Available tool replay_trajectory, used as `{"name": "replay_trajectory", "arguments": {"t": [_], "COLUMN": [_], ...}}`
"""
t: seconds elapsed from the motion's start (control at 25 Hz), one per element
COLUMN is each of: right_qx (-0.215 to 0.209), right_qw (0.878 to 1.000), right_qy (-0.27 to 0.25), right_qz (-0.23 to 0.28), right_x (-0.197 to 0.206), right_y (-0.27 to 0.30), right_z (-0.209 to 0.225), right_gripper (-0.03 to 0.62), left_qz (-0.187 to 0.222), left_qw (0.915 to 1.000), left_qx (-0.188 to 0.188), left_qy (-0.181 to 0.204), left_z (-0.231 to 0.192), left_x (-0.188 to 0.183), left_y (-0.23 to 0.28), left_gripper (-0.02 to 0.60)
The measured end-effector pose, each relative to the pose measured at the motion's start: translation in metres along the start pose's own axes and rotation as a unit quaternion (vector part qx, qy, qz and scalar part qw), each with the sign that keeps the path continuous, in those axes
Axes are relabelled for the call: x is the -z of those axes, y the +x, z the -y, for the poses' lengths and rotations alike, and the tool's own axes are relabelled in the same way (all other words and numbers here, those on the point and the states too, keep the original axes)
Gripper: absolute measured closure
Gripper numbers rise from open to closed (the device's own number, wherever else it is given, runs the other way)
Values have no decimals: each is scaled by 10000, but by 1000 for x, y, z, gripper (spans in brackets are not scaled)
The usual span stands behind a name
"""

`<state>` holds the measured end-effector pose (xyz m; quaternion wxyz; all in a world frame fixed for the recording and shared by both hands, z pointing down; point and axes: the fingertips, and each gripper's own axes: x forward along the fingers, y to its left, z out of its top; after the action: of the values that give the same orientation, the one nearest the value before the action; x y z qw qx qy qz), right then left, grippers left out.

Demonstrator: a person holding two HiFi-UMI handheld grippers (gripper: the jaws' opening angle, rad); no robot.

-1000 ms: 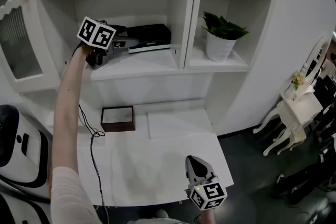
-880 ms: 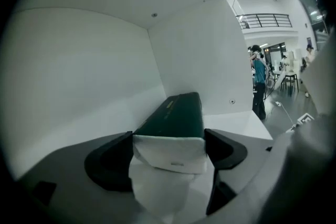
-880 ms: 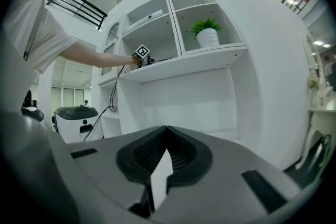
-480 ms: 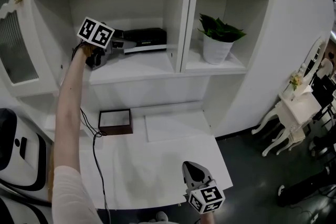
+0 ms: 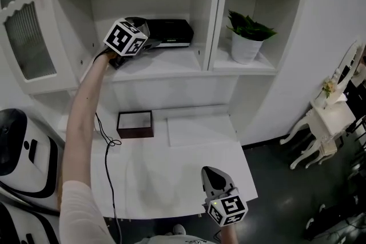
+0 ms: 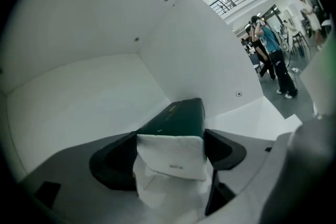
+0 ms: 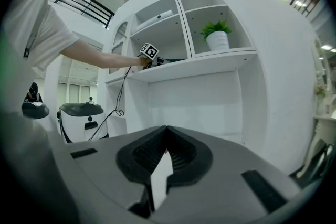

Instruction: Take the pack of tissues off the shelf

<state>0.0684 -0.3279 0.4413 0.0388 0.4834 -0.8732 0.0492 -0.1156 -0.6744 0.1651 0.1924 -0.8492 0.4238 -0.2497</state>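
The pack of tissues (image 5: 171, 32) is a long dark green pack lying on the middle shelf (image 5: 166, 68) of the white cabinet. My left gripper (image 5: 150, 37) reaches into that shelf bay at the pack's left end. In the left gripper view the pack (image 6: 181, 118) runs away from the camera, its white near end held between the two dark jaws. That left gripper (image 6: 173, 144) is shut on it. My right gripper (image 5: 213, 177) hangs low over the white desk, far from the shelf. Its jaws (image 7: 165, 157) are shut with nothing between them.
A potted plant (image 5: 247, 38) stands in the shelf bay to the right. A brown shallow box (image 5: 135, 124) sits on the white desk (image 5: 171, 168), and a black cable (image 5: 106, 146) hangs beside it. A white and black machine (image 5: 17, 146) is at the left. People (image 6: 273, 55) stand far off.
My left gripper has pushed further along the shelf over the pack's left end, and its marker cube has rolled. The right gripper has stayed low over the desk.
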Motion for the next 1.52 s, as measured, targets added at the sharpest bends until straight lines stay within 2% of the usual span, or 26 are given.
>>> {"name": "replay_trajectory", "arguments": {"t": [0.2,0.44,0.6,0.76,0.88,1.12,1.36,1.44,1.52], "right_qx": [38,175,244,252,192,133,168,196,223], "right_qw": [9997,9981,9950,9908,9875,9807,9735,9711,9687], "right_qy": [-199,-428,-670,-819,-919,-1074,-1231,-1246,-1286], "right_qz": [154,416,696,1048,1269,1631,1921,2026,2111], "right_x": [-13,-34,-58,-85,-102,-125,-141,-147,-151], "right_y": [-14,-41,-55,-62,-67,-73,-76,-75,-75], "right_z": [-10,-17,-25,-37,-51,-78,-97,-100,-102], "right_gripper": [591,591,591,591,591,591,591,591,591], "left_qz": [32,399,900,1521,1906,2676,3527,3701,3762], "left_qw": [9980,9906,9778,9617,9451,9005,8567,8418,8332], "left_qx": [-553,-1302,-1890,-2266,-2640,-3408,-3741,-3905,-4026], "left_qy": [294,104,-62,-259,-282,-366,-417,-440,-463], "left_z": [-1,-10,-8,6,20,62,130,152,174], "left_x": [-9,-33,-58,-76,-81,-83,-81,-75,-66], "left_y": [-19,-67,-120,-178,-220,-312,-398,-422,-439], "left_gripper": [184,187,187,187,189,190,190,190,190]}}
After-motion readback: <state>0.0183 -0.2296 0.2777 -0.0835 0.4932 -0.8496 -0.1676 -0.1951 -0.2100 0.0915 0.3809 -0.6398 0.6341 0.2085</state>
